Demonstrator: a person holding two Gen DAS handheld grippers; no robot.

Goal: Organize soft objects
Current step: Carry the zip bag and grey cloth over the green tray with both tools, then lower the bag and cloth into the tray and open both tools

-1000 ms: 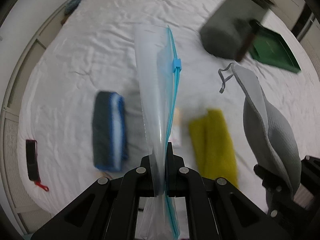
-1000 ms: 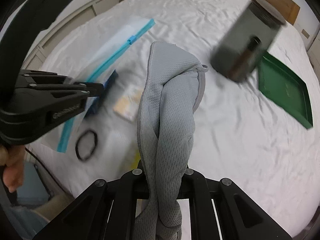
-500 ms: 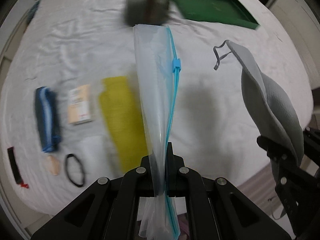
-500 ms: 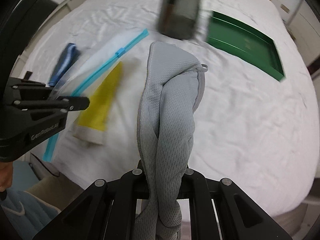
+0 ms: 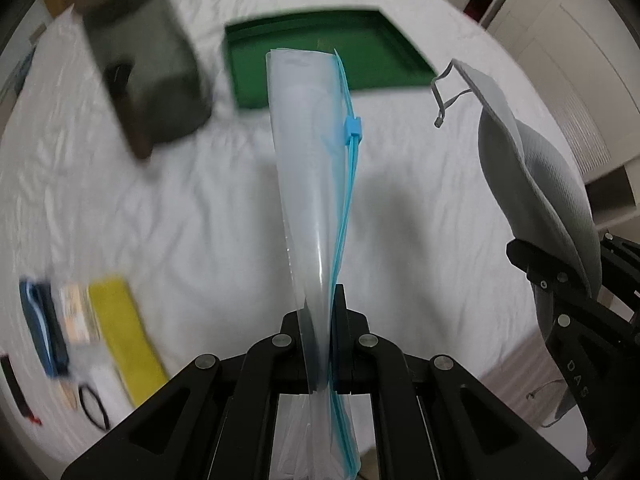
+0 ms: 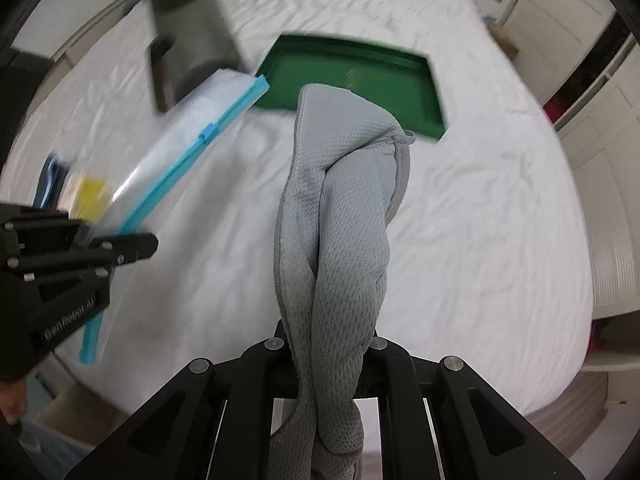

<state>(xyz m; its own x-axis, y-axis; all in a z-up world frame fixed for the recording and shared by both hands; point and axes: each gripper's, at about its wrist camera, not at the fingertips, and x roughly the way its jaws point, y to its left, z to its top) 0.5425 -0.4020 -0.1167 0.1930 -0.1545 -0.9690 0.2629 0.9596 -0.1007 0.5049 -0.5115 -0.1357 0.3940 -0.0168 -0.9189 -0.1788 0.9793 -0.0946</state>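
Left gripper [image 5: 320,320] clamps zip bag [image 5: 312,168] upright | right gripper [image 6: 328,344] pinches grey mesh pouch [image 6: 344,208] | both above bare white bed [image 5: 224,208], short of green tray [image 6: 352,76] | wardrobe doors beyond right edge

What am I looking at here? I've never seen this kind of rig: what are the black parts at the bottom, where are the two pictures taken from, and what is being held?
There is no robot: a person carries a handheld two-finger gripper in each hand, with a fisheye camera on each looking along its fingers. The black parts at the bottom are those grippers.

In the left wrist view, the left gripper has its jaws shut on a clear zip bag with a blue slider. In the right wrist view, the right gripper has its jaws shut on a grey mesh pouch.

Below them is a bed with a white sheet. On it lie a green tray, a dark grey container, a yellow cloth, a blue folded cloth and a black hair tie. The background is motion-blurred.
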